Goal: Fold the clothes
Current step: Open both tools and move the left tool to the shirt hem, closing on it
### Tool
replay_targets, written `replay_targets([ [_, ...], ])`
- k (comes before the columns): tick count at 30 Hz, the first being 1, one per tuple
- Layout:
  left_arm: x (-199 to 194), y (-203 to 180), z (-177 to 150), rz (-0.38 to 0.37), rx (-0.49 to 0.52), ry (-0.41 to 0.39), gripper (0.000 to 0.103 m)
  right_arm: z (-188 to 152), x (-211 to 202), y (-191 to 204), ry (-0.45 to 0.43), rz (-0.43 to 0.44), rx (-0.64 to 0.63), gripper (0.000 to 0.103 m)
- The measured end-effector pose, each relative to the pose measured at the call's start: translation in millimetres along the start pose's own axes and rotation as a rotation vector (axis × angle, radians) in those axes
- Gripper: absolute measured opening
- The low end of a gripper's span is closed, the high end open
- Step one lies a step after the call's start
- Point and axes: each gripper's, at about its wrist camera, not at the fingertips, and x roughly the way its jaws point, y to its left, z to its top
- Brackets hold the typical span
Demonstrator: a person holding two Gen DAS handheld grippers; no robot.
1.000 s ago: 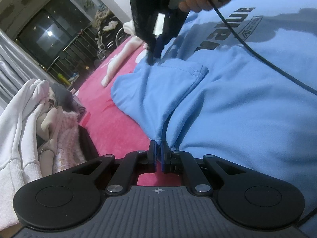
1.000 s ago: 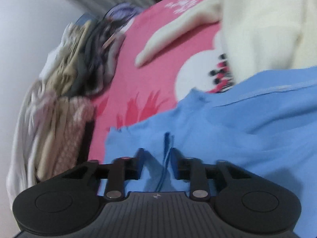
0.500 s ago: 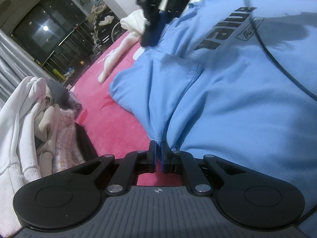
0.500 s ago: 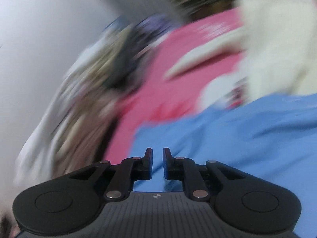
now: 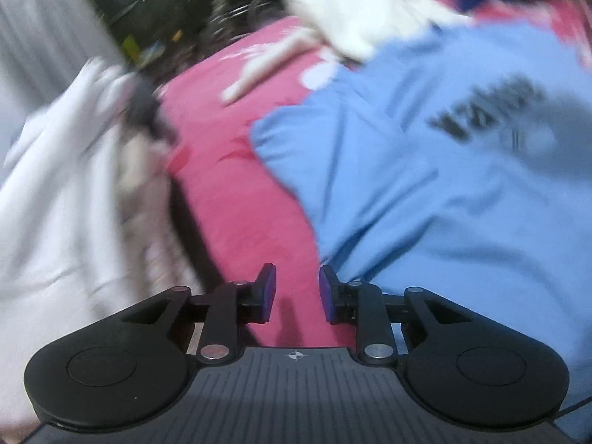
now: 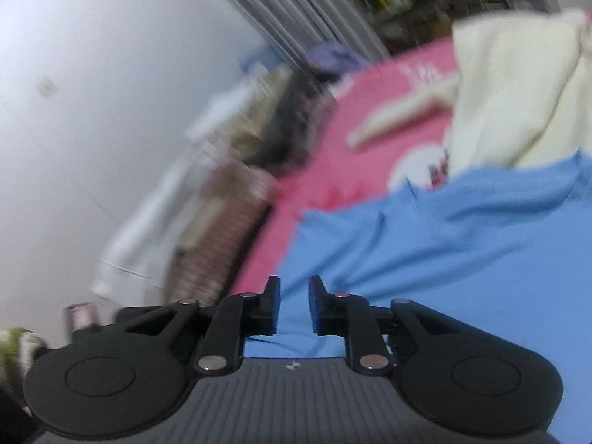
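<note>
A light blue T-shirt (image 5: pixel 425 192) with dark lettering lies spread on the pink bedspread (image 5: pixel 236 185), its left sleeve folded in over the body. My left gripper (image 5: pixel 298 277) hovers above the shirt's left edge, its jaws opening with nothing between them. In the right wrist view the same blue shirt (image 6: pixel 444 259) fills the lower right. My right gripper (image 6: pixel 294 288) hangs over its edge, jaws opening and empty, apart from the cloth.
A heap of white and pink clothes (image 5: pixel 66 203) lies left of the shirt, seen also as a blurred clothes pile (image 6: pixel 222 199) against a white wall (image 6: pixel 92 74). A cream garment (image 6: pixel 518 92) rests on the bedspread (image 6: pixel 370 170) beyond the shirt. Both views are motion-blurred.
Both grippers let go of the blue shirt, opened and lifted away from it. The sleeve now lies folded over the shirt body. The right gripper swung out of the left wrist view.
</note>
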Motion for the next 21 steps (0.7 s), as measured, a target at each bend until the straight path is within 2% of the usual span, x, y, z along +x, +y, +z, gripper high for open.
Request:
replay_targets([
  [2, -20.7, 13.0, -3.0, -0.038, -0.093, 0.006, 0.032, -1.5, -32.0, 16.3, -0.074, 0.033, -0.027, 0.033],
  [6, -54.5, 28.4, -18.5, -0.141, -0.236, 0.019, 0.033, -19.4, -98.9, 61.8, -0.258, 0.081, -0.077, 0.040],
  [9, -64.3, 34.8, -36.1, -0.312, -0.335, 0.107, 0.035, -49.1, -150.9, 93.6, -0.365, 0.132, -0.027, 0.046],
  [10, -63.7, 31.6, -45.0, -0.365, -0.344, 0.149, 0.035, -59.1, -166.1, 103.1, -0.391, 0.152, -0.003, 0.057],
  [11, -63.1, 28.5, -53.9, -0.418, -0.353, 0.192, 0.035, -69.2, -175.4, 110.5, -0.387, 0.167, 0.033, 0.062],
  [12, -62.5, 25.1, -62.7, -0.468, -0.361, 0.232, 0.035, -79.5, -181.4, 116.9, -0.366, 0.180, 0.074, 0.068],
  [13, -62.2, 19.6, -71.8, -0.486, -0.352, 0.256, 0.035, -90.2, -179.8, 122.4, -0.318, 0.174, 0.110, 0.070],
  [16, -61.7, 7.6, -97.7, -0.492, -0.349, 0.293, 0.035, -124.6, -158.9, 137.2, -0.122, 0.109, 0.198, 0.070],
  [19, -61.0, 4.3, -121.1, -0.519, -0.401, 0.338, 0.035, -172.7, -126.1, 130.3, 0.033, 0.006, 0.404, 0.070],
  [21, -62.6, 8.1, -133.4, -0.550, -0.456, 0.355, 0.035, -205.5, -104.3, 123.8, 0.131, -0.063, 0.556, 0.066],
])
